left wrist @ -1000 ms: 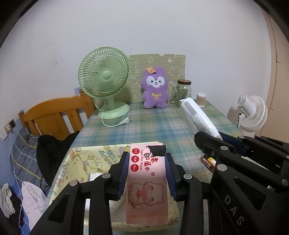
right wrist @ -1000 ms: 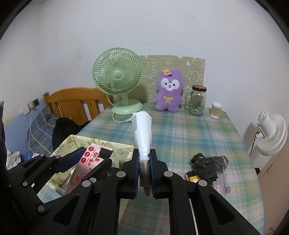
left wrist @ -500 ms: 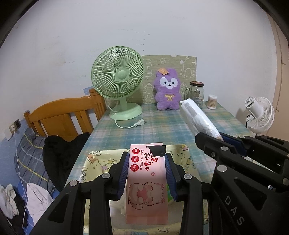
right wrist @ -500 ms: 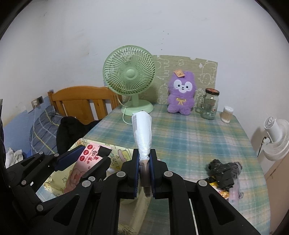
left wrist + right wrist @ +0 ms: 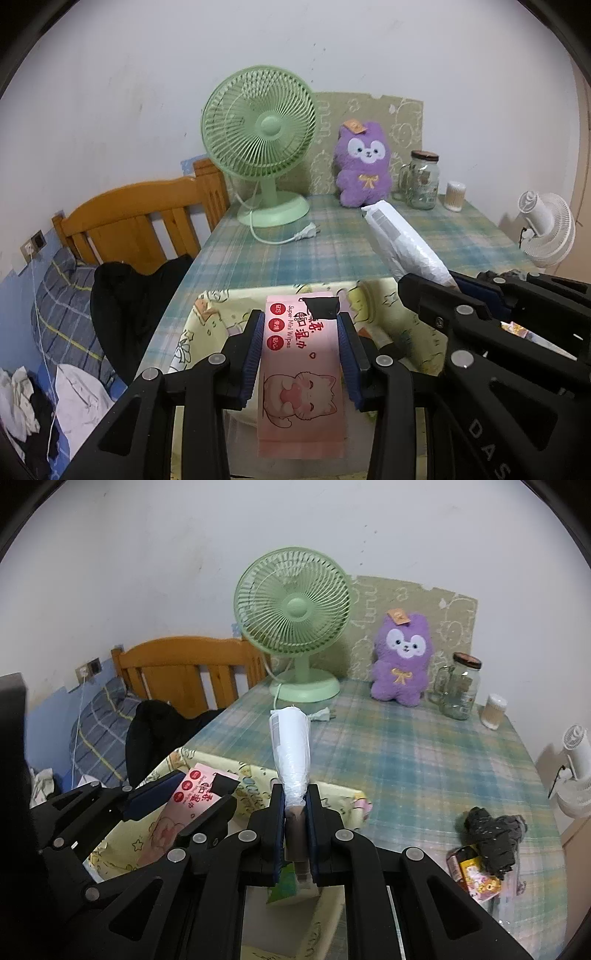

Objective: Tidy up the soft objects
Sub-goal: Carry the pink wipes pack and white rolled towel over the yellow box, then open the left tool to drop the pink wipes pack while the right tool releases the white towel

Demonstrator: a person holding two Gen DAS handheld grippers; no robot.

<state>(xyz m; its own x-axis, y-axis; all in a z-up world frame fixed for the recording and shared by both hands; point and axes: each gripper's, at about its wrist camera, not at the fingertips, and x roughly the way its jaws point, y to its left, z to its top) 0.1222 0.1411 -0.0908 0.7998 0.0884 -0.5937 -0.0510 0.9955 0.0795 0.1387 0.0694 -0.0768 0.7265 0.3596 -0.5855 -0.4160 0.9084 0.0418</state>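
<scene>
The plaid table point(image 5: 332, 243) fills mid-frame. My left tongs point(image 5: 301, 354) grip the pink wipes pack point(image 5: 301, 376); my right tongs point(image 5: 295, 827), lower centre, pinch the white wrapped roll point(image 5: 290, 746).

Pink wipes pack point(image 5: 301, 373) and white plastic-wrapped pack point(image 5: 291, 753) over yellow basket point(image 5: 207, 325).

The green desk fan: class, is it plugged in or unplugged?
Unplugged. The green desk fan has its white plug lying loose on the plaid tablecloth, in no socket.
</scene>
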